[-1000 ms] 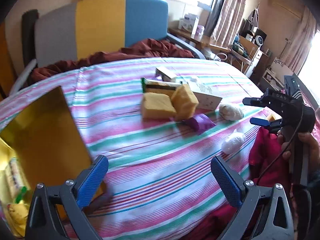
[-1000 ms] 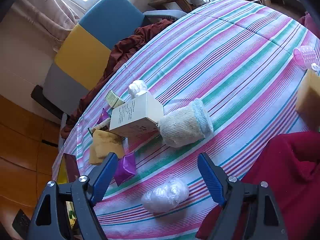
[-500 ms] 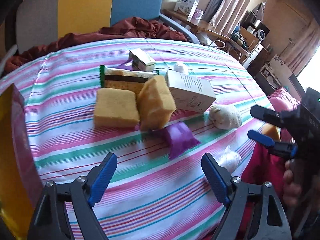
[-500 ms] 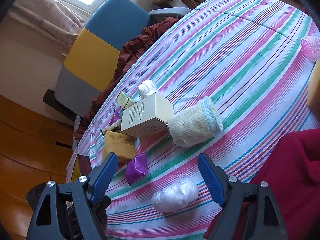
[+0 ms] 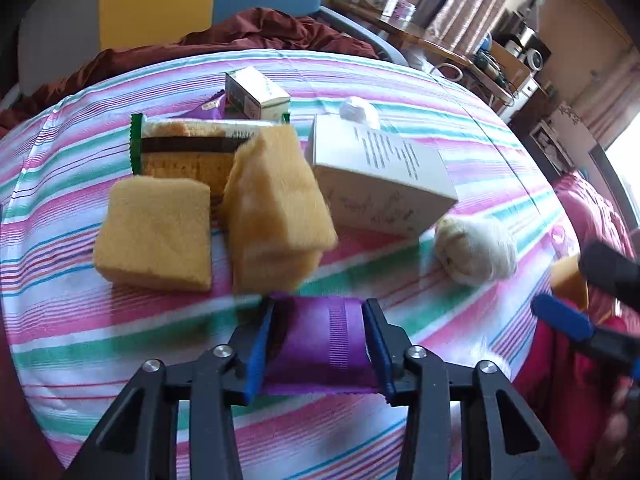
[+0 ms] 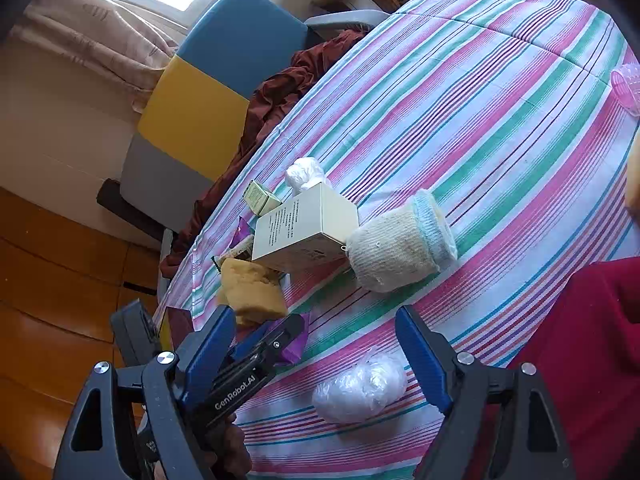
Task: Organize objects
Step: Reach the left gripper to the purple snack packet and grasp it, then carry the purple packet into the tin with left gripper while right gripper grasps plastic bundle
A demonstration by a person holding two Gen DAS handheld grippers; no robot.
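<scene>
Your left tongs [image 5: 320,340] are closed on the purple packet [image 5: 320,344], which lies on the striped bench [image 5: 120,340]. Just beyond the packet stand two yellow sponges [image 5: 276,212], and behind those the white box [image 5: 380,176]. Your right tongs [image 6: 316,344] gape wide above the plastic wad [image 6: 360,392].

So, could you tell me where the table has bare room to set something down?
Bare striped cloth spreads beyond the knitted cup. Another patch lies left of the flat sponge. Around the white box it is crowded.
</scene>
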